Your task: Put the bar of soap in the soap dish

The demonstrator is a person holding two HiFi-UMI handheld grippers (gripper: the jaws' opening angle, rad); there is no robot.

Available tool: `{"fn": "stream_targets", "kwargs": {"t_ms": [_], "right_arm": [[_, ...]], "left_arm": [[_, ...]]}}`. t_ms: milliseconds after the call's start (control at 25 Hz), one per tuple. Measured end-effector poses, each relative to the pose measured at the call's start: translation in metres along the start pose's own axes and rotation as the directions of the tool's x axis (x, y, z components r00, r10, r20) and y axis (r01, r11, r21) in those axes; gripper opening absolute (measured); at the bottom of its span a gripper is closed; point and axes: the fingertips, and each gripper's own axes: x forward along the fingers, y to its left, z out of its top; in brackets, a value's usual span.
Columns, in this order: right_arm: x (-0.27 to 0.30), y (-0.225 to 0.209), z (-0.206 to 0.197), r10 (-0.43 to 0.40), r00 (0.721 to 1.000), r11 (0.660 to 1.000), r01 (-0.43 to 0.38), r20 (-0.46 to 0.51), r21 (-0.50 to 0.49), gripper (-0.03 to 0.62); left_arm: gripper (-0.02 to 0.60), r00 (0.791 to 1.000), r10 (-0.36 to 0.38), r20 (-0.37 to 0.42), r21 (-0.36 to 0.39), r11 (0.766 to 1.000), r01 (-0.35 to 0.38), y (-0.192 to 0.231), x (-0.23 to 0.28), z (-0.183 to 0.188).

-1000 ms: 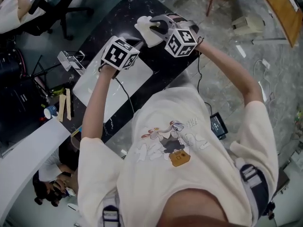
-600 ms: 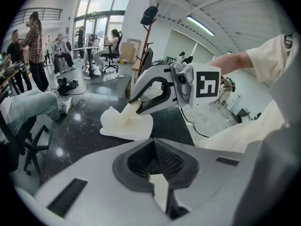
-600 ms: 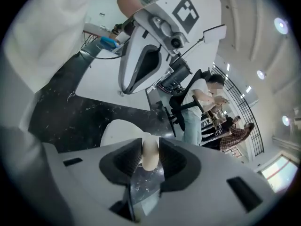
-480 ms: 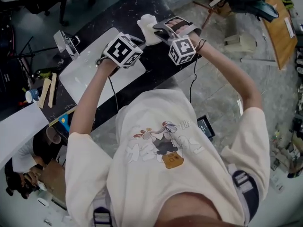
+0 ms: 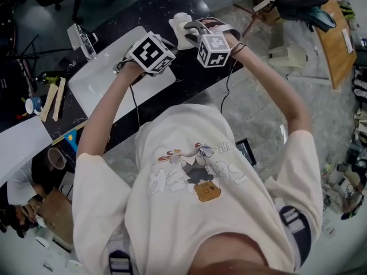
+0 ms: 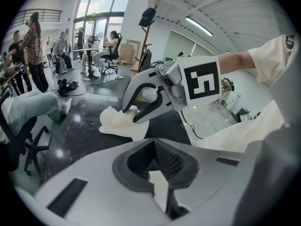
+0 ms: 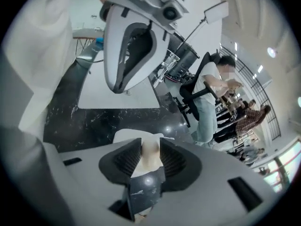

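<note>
A cream soap dish (image 5: 179, 23) lies on the black marble table (image 5: 143, 16), just past the white mat (image 5: 109, 85). My right gripper (image 5: 192, 34) reaches down onto that dish. In the right gripper view its ribbed pads (image 7: 126, 158) flank a pale bar of soap (image 7: 150, 154), with the dish (image 7: 123, 136) right beneath. The jaws are opening, though both pads still touch the bar. The left gripper view shows the same fingertips (image 6: 128, 111) resting on the dish (image 6: 113, 124). My left gripper (image 6: 159, 171) hangs shut and empty over the mat, to the left of the dish.
A clamp-like stand (image 5: 82, 39) sits at the mat's far corner, and wooden sticks (image 5: 51, 99) lie at the table's left end. The table's near edge runs under my forearms. A small device (image 5: 245, 149) lies on the floor. Seated people and office chairs (image 6: 108, 55) are beyond the table.
My right gripper has rolled and sunk a little onto the dish, still with the soap between its jaws. The left gripper has shifted only slightly over the mat.
</note>
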Motion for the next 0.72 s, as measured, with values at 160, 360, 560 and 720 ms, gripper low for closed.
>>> {"fn": "stream_targets", "kwargs": {"t_ms": [160,360,560,720], "right_arm": [[-0.005,0.0,-0.002,0.054,0.999,0.991,-0.055,0.009,0.126,0.129],[-0.013,0.004,-0.001,0.07,0.997,0.98,-0.073,0.024,0.185,0.129],[-0.025,0.001,0.006,0.053,0.993,0.937,-0.085,0.102,0.338,0.098],[-0.041,-0.011,0.013,-0.013,0.981,0.851,-0.091,0.193,0.518,0.088]], "left_arm": [[0.008,1.0,0.004,0.015,-0.002,1.0,-0.004,0.0,-0.005,0.003],[0.008,0.999,0.008,0.031,-0.013,1.0,-0.007,-0.002,-0.009,0.006],[0.008,0.998,0.028,0.048,-0.019,0.999,-0.027,-0.004,-0.01,0.007],[0.008,0.994,0.043,0.103,-0.067,0.997,-0.037,-0.001,-0.016,0.006]]}}
